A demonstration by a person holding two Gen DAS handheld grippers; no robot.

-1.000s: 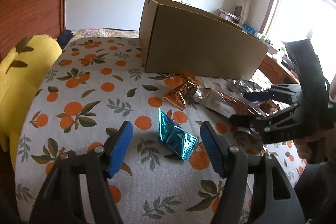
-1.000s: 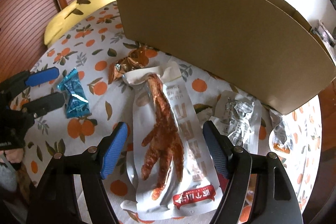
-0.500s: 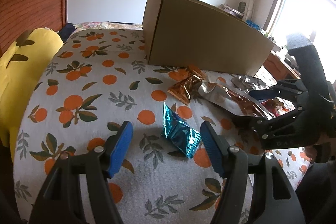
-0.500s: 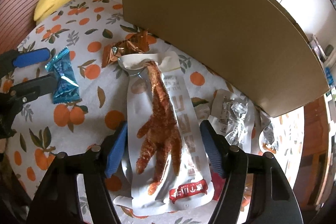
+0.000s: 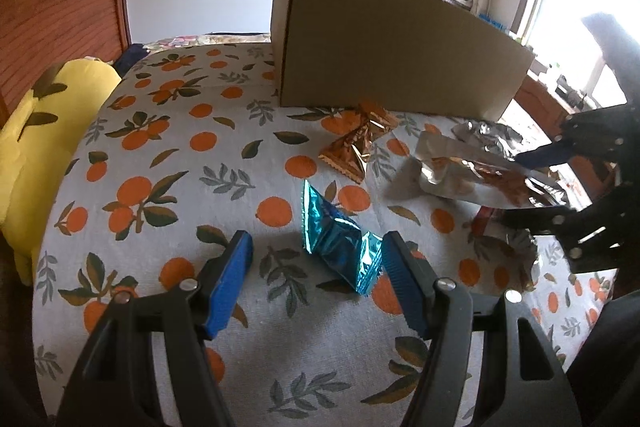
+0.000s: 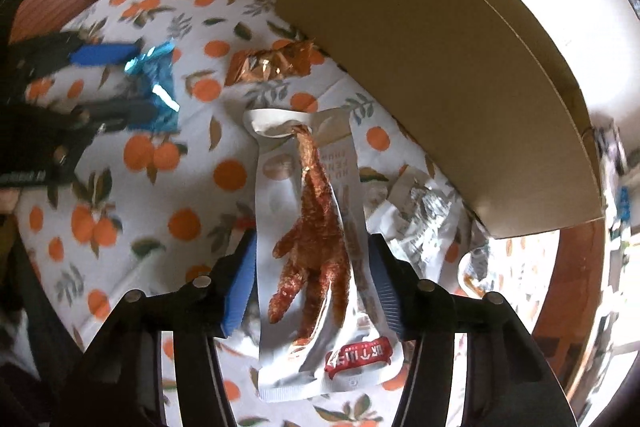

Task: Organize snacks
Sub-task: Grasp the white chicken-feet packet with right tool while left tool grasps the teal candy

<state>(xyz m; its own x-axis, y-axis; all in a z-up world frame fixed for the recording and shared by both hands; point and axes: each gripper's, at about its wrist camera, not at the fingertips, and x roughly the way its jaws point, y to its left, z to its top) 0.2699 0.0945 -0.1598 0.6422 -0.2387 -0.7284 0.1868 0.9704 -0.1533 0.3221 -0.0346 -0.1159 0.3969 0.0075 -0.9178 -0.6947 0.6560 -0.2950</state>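
A white pouch with a chicken foot [image 6: 316,247] lies lengthwise between my right gripper's [image 6: 312,285] blue pads. The jaws are closing, both pads press its long edges and the pouch buckles. In the left wrist view the pouch [image 5: 460,175] has its far end raised off the cloth, and the right gripper [image 5: 536,187] is at the right. My left gripper [image 5: 316,281] is open low over the table. A blue foil packet [image 5: 340,239] lies between its pads, close to the right one. A tall cardboard box [image 5: 380,47] stands behind the snacks.
An orange-brown foil packet [image 5: 360,147] lies near the box's front. Crumpled silver packets [image 6: 424,219] sit to the right of the pouch. A yellow cushion [image 5: 40,131] borders the table's left edge. The orange-print cloth [image 5: 160,167] covers the table.
My right gripper's jaws have narrowed onto the chicken-foot pouch and the wrist has rolled. The pouch has bent and its far end has lifted. The left gripper has barely shifted.
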